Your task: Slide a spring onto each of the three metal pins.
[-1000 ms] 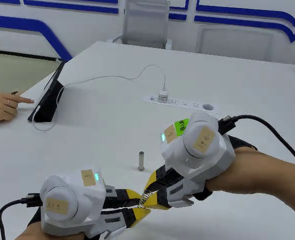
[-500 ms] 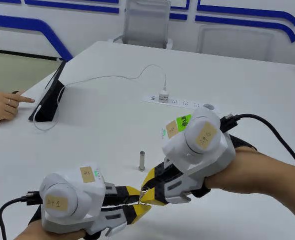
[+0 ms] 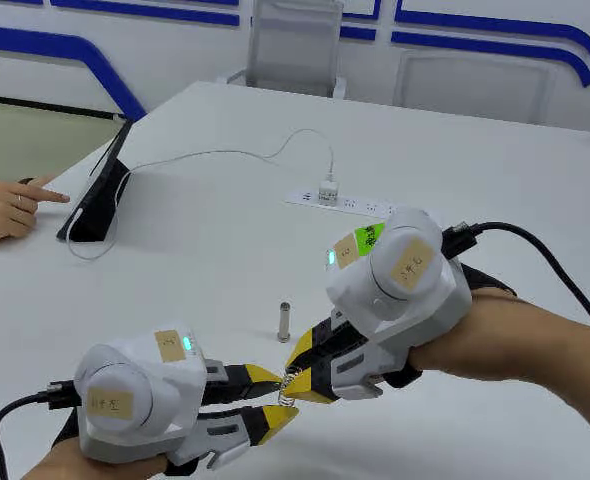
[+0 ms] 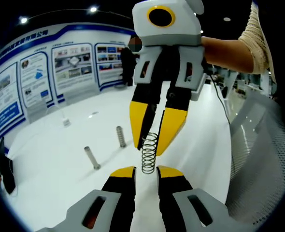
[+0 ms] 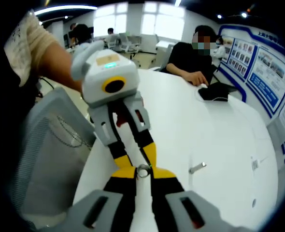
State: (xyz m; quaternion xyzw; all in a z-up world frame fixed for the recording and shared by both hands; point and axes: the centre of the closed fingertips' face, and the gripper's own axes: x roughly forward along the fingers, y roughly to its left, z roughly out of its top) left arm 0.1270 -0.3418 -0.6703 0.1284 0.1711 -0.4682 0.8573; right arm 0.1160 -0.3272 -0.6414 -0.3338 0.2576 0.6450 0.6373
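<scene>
A small metal spring point(image 3: 288, 385) point(image 4: 149, 152) hangs between the two grippers, low over the white table point(image 3: 205, 260). My right gripper point(image 3: 303, 378) point(image 5: 143, 172) is shut on it; its yellow fingers point(image 4: 154, 125) pinch the upper coils. My left gripper point(image 3: 268, 396) point(image 4: 146, 172) is open, and its tips straddle the spring's other end without clamping it. One metal pin point(image 3: 284, 321) stands upright just beyond the grippers. The left gripper view has two pins point(image 4: 121, 137) point(image 4: 91, 157) standing on the table. A pin point(image 5: 197, 167) is also in the right gripper view.
A power strip point(image 3: 350, 203) with a plugged-in charger lies behind the pin. Its white cable point(image 3: 215, 155) runs to a dark tablet point(image 3: 100, 195) at the left. A person's hand point(image 3: 5, 210) rests beside the tablet. A chair point(image 3: 293, 45) stands at the table's far edge.
Both grippers have drifted slightly upward and the left one a little to the left. The spring has stayed in the right gripper's jaws.
</scene>
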